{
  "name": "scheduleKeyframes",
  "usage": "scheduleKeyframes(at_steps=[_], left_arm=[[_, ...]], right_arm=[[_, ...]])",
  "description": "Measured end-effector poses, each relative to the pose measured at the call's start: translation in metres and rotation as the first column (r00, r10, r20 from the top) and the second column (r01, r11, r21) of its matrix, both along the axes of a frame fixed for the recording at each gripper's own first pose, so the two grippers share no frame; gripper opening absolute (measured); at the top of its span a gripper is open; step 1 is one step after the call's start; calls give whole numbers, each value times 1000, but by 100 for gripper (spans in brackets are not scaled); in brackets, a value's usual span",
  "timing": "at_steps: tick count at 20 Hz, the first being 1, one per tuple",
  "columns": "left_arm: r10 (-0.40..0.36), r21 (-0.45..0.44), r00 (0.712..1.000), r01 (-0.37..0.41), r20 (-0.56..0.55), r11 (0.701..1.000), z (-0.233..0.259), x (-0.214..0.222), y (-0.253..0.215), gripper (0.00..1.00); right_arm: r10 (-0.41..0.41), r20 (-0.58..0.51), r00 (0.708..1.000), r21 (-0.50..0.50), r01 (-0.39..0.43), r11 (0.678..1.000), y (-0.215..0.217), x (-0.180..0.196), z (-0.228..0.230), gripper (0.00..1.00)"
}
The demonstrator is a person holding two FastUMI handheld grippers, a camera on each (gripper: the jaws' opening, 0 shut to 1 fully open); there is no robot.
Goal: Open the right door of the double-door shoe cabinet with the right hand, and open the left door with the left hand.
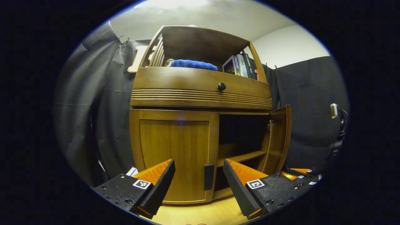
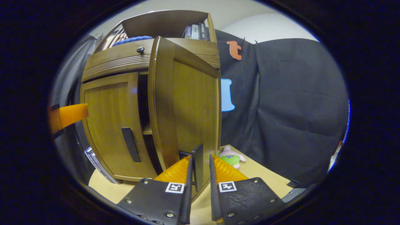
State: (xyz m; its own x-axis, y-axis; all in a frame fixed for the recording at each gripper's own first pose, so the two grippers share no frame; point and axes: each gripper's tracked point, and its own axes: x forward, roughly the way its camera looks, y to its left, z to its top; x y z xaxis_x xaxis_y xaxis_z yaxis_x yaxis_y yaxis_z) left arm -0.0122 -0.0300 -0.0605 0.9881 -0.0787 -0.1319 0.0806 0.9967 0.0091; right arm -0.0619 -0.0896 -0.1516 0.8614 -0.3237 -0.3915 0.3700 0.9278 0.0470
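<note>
Step one looks nearly done, with the right hand-held gripper point(image 2: 200, 170) clamped on the right door's handle point(image 2: 197, 165) and the right door point(image 2: 187, 106) swung out, so next the wide-open left hand-held gripper point(image 1: 199, 181) must close on the shut left door's handle point(image 1: 209, 177).

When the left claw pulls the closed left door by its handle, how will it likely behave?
The left door looks like rigid wood, so it should swing stiffly rather than flex. Its dark handle is a slim bar; the open left claw may slip unless squarely closed.
</note>
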Motion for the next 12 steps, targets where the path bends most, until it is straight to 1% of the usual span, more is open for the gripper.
scheduleKeyframes(at_steps=[5, 8, 9, 11, 12], left_arm=[[-9, 2, 1000, 9, -14, 1000, -6, 2, -10, 95], [-14, -1, 1000, 14, -23, 1000, -10, 3, -16, 95], [-16, -4, 1000, 16, -27, 1000, -11, 4, -18, 92], [-24, -10, 999, 23, -33, 1000, -13, 6, -24, 92], [-29, -13, 999, 29, -37, 999, -16, 6, -27, 95]], right_arm=[[-12, -1, 1000, -11, 12, 1000, -13, -9, -1, 26], [-16, 2, 1000, 2, 16, 1000, -21, -14, -2, 26], [-19, 1, 1000, 5, 19, 1000, -23, -16, -2, 26], [-26, -2, 1000, 2, 26, 1000, -29, -19, -2, 26], [-32, -2, 999, -3, 32, 999, -33, -21, -2, 26]])
